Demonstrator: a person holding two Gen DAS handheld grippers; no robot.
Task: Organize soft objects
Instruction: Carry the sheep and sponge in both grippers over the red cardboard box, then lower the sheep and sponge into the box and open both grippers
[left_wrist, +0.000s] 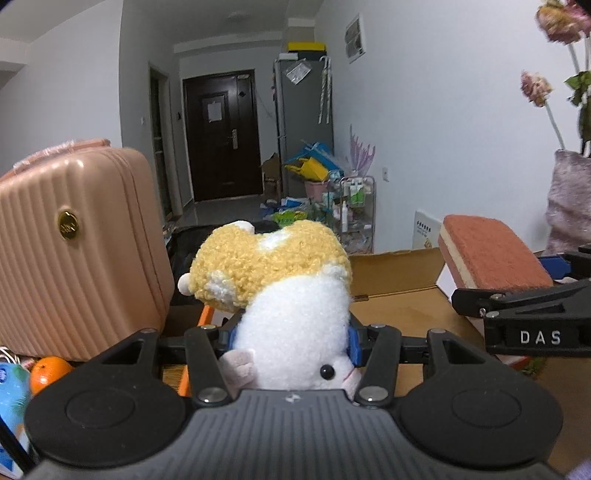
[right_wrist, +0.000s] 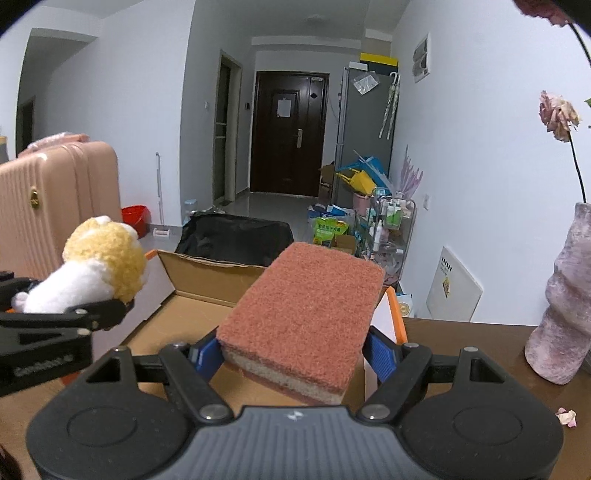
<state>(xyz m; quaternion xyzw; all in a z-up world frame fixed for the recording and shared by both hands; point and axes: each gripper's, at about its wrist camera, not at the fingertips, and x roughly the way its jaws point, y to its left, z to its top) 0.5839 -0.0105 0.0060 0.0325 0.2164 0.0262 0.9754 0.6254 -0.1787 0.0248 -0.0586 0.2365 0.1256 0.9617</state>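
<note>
While both tools hang over the cardboard box (right_wrist: 207, 284), each carries a soft item.
Pink suitcase (left_wrist: 74, 243) at left; right gripper (right_wrist: 291, 350) clamps sponge (right_wrist: 303, 314) w/ jaws fairly wide; left gripper (left_wrist: 291, 339) pinches plush toy (left_wrist: 288, 295), jaws narrower.

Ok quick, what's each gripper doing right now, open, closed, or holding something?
Left gripper: closed on the plush toy.
Right gripper: closed on the sponge.
</note>
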